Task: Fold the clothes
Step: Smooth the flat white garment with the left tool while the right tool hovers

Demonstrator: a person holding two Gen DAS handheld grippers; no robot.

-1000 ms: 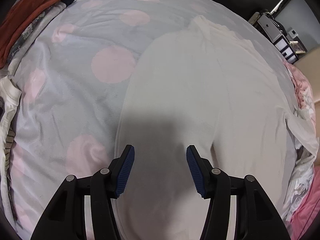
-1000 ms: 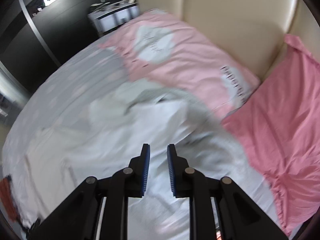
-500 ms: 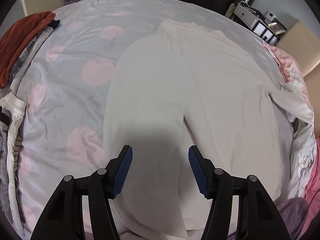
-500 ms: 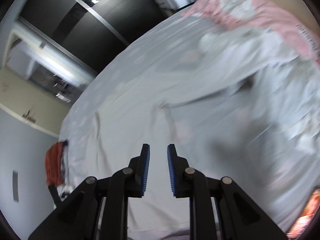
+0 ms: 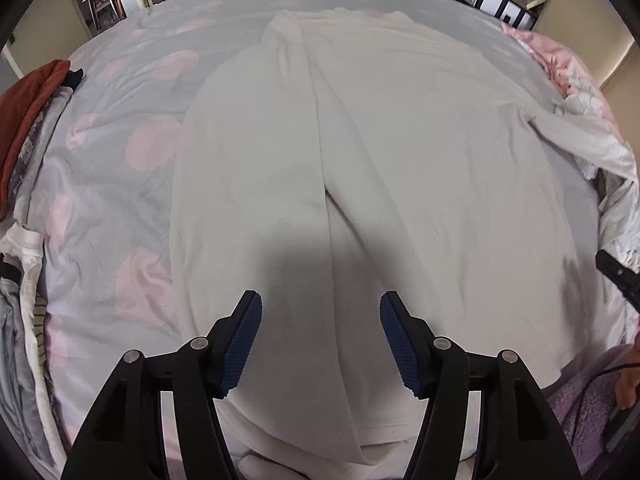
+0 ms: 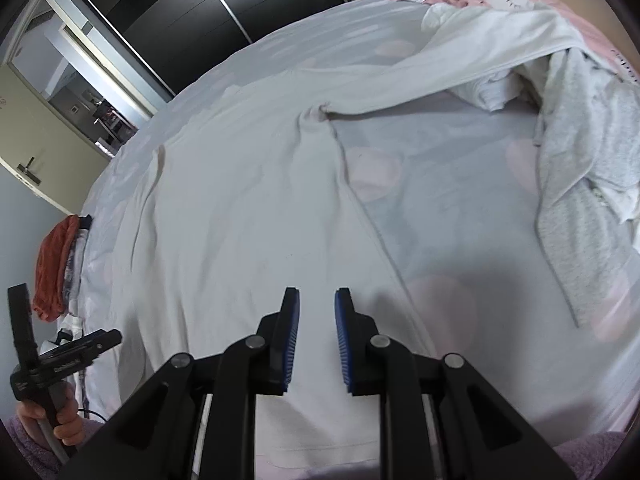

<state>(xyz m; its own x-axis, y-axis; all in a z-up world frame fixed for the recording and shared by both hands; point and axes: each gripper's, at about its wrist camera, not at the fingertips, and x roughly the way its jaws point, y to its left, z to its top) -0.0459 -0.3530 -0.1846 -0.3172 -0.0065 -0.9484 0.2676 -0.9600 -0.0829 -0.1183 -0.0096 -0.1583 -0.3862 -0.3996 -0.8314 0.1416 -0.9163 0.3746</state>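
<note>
Between our left tool's (image 5: 321, 312) blue pads nothing is caught; its jaws have just been opening and hang wide over the near end of the white garment (image 5: 360, 152). Our right tool (image 6: 317, 308) stands released too, its pads a narrow gap apart and empty, above the same cloth near its right edge. That garment lies spread flat on the bed (image 5: 100, 184), one sleeve (image 6: 420, 76) reaching far right. At the far left sits a pile of folded clothes (image 5: 28, 116), and a grey garment (image 6: 580, 184) lies crumpled at right.
</note>
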